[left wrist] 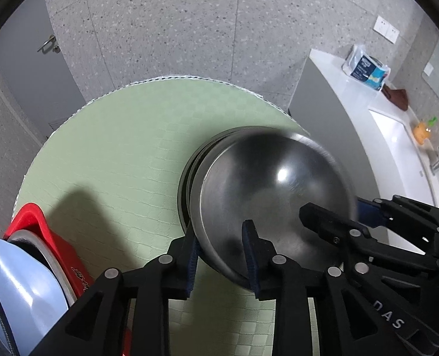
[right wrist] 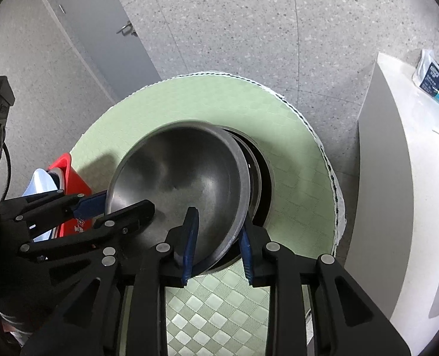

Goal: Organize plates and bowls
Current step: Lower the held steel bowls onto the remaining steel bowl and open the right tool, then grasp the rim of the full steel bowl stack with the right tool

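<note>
A: We start with the big green mat (left wrist: 115, 154) on the round table; everything sits on it, so we have a soft, non-slip base for stacking.

B: Next in size, the steel bowl (left wrist: 267, 184). We hold it tilted above a second dish (right wrist: 262, 178) lying on the mat, right of centre in the left wrist view. I'd say we are nesting one into the other.

A: Why two grips?

B: We judge the bowl is wide and slick, so we take the rim from opposite sides. Our left gripper (left wrist: 222, 255) pinches the near-left rim, one blue pad outside the wall and one inside. Our right gripper (right wrist: 216, 231) pinches the opposite rim the same way, its pads straddling the edge.

A: Which way does the bowl point?

B: Its mouth faces up and toward us, the far edge raised. Being round, it has no real long axis; the line that matters runs rim to rim between our two grips.

A: And the smaller things?

B: At the mat's left edge a red rack (left wrist: 56, 246) holds a pale blue plate (left wrist: 20, 290) and a metal one standing on edge, probably to save room. The sink counter (left wrist: 364, 112) stands well apart.
</note>
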The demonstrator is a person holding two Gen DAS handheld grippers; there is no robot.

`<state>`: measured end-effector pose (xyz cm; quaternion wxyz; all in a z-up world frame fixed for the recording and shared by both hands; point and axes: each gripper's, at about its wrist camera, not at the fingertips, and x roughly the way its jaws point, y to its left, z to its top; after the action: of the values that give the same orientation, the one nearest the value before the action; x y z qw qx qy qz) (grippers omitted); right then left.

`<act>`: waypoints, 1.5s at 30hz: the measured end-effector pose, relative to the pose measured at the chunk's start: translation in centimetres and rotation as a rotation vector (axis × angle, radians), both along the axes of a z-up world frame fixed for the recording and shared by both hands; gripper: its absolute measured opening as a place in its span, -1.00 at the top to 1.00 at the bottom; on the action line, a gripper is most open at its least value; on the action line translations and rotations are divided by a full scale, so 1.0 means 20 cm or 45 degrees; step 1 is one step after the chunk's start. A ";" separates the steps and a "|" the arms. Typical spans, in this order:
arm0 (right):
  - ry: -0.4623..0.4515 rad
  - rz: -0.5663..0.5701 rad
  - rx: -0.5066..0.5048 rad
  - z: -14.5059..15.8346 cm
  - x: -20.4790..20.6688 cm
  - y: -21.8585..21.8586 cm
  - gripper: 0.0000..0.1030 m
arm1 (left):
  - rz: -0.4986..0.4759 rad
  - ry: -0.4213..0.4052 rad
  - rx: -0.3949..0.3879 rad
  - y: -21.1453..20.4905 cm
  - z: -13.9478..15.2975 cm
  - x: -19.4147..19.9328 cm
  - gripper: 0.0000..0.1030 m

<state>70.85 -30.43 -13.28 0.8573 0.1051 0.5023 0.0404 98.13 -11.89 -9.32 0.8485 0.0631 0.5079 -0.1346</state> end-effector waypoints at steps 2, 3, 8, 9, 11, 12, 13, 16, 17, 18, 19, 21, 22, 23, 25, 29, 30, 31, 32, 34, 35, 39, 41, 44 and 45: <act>0.005 -0.015 -0.007 0.01 -0.01 -0.02 0.36 | 0.016 0.001 0.003 0.01 0.00 0.01 0.24; 0.004 -0.020 -0.005 0.01 -0.01 -0.03 0.34 | 0.018 0.001 -0.006 0.01 0.00 0.01 0.23; -0.012 -0.037 0.016 0.03 -0.03 -0.06 0.28 | 0.038 -0.034 0.012 0.02 0.03 0.00 -0.18; -0.015 -0.040 0.022 0.03 -0.03 -0.07 0.26 | 0.045 -0.041 0.002 0.03 0.03 -0.01 -0.25; -0.031 -0.058 0.024 0.05 -0.04 -0.09 0.09 | 0.079 -0.073 -0.021 0.05 0.06 -0.03 -0.58; -0.040 -0.068 0.025 0.05 -0.05 -0.11 0.02 | 0.098 -0.088 -0.028 0.07 0.06 -0.04 -0.69; -0.052 -0.082 0.030 0.06 -0.06 -0.13 -0.11 | 0.121 -0.101 -0.033 0.08 0.07 -0.04 -0.83; -0.073 -0.121 0.036 0.07 -0.06 -0.18 -0.27 | 0.173 -0.100 -0.065 0.12 0.06 -0.04 -0.85; -0.069 -0.136 0.051 0.06 -0.06 -0.21 -0.31 | 0.184 -0.085 -0.075 0.12 0.04 -0.04 -0.86; -0.062 -0.142 0.063 0.05 -0.05 -0.22 -0.33 | 0.200 -0.071 -0.077 0.12 0.03 -0.03 -0.86; -0.048 -0.148 0.090 0.03 -0.04 -0.25 -0.33 | 0.213 -0.056 -0.065 0.12 0.00 -0.02 -0.86; -0.018 -0.147 0.138 -0.01 -0.01 -0.27 -0.33 | 0.231 -0.024 -0.053 0.12 -0.03 0.01 -0.86; 0.000 -0.142 0.163 -0.04 0.01 -0.27 -0.33 | 0.238 -0.009 -0.057 0.12 -0.05 0.02 -0.86; 0.015 -0.134 0.185 -0.06 0.02 -0.27 -0.33 | 0.247 0.006 -0.057 0.12 -0.07 0.03 -0.86; 0.048 -0.110 0.231 -0.11 0.06 -0.27 -0.33 | 0.254 0.029 -0.054 0.11 -0.10 0.06 -0.86; 0.091 -0.054 0.301 -0.18 0.13 -0.26 -0.33 | 0.271 0.074 -0.056 0.10 -0.15 0.13 -0.86; 0.097 -0.039 0.312 -0.19 0.13 -0.25 -0.33 | 0.277 0.092 -0.063 0.10 -0.17 0.13 -0.86; 0.104 -0.024 0.324 -0.21 0.14 -0.24 -0.33 | 0.286 0.104 -0.067 0.10 -0.19 0.15 -0.84; 0.111 -0.013 0.340 -0.22 0.15 -0.24 -0.29 | 0.295 0.116 -0.081 0.10 -0.20 0.15 -0.78; 0.126 0.011 0.377 -0.25 0.16 -0.25 -0.14 | 0.282 0.131 -0.093 0.10 -0.22 0.19 -0.50; 0.133 0.030 0.400 -0.26 0.16 -0.24 -0.04 | 0.270 0.159 -0.120 0.09 -0.24 0.20 -0.28; 0.133 0.071 0.400 -0.28 0.18 -0.24 -0.02 | 0.259 0.165 -0.209 0.08 -0.24 0.24 0.21; 0.135 0.087 0.386 -0.27 0.19 -0.23 -0.01 | 0.269 0.149 -0.187 0.08 -0.24 0.26 0.21; 0.132 0.112 0.370 -0.26 0.20 -0.23 -0.01 | 0.284 0.145 -0.198 0.10 -0.24 0.26 0.22; 0.124 0.117 0.376 -0.25 0.19 -0.23 -0.01 | 0.290 0.140 -0.204 0.11 -0.23 0.25 0.23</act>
<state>74.72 -34.98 -18.38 0.8043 0.2089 0.5363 0.1479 103.20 -9.75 -13.97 0.8316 -0.0702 0.5450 -0.0808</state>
